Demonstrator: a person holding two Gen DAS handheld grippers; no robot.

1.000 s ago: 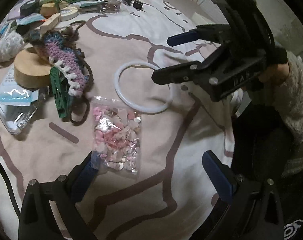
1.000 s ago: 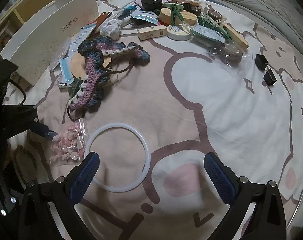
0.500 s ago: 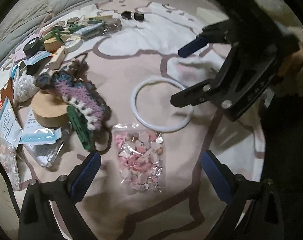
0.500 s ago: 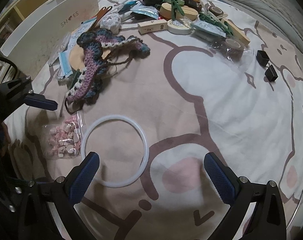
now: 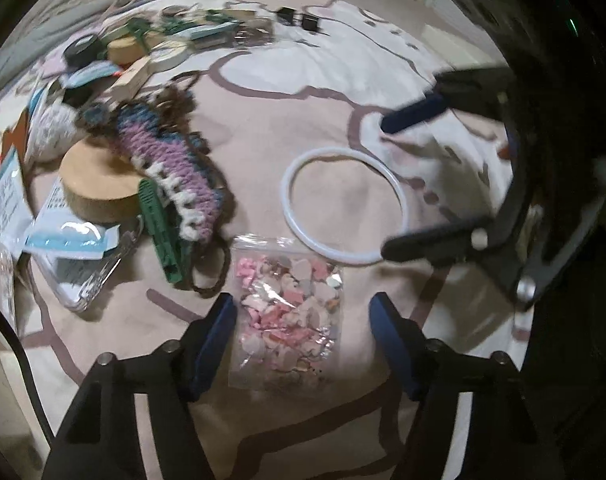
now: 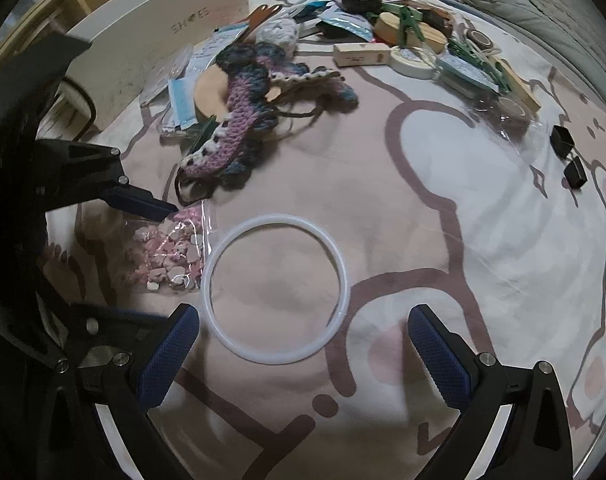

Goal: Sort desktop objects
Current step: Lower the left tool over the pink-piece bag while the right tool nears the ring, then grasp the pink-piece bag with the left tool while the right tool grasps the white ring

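A clear zip bag of pink and white pieces (image 5: 291, 308) lies flat on the patterned blanket. My left gripper (image 5: 303, 312) points down over it with a finger on each side. Its jaws are closing, and the pads do not clearly press on the bag. In the right wrist view the left gripper (image 6: 159, 264) straddles the same bag (image 6: 171, 256). A white ring (image 6: 343, 280) lies just beyond my right gripper (image 6: 303, 344), which is open and holds nothing. The left wrist view shows the right gripper (image 5: 384, 186) hovering at the right side of the ring (image 5: 286, 200).
A purple and blue crocheted piece (image 6: 243, 108) lies over a wooden disc (image 5: 91, 184) and a green clip (image 5: 159, 232). Packets, tape rolls and small boxes crowd the far side. A white box (image 6: 143, 40) stands at the left. Two black cubes (image 6: 563, 140) sit at the right.
The left gripper's jaws have narrowed from wide open to either side of the bag, and it has tilted. The right gripper has shifted sideways, so the ring lies more between its fingers.
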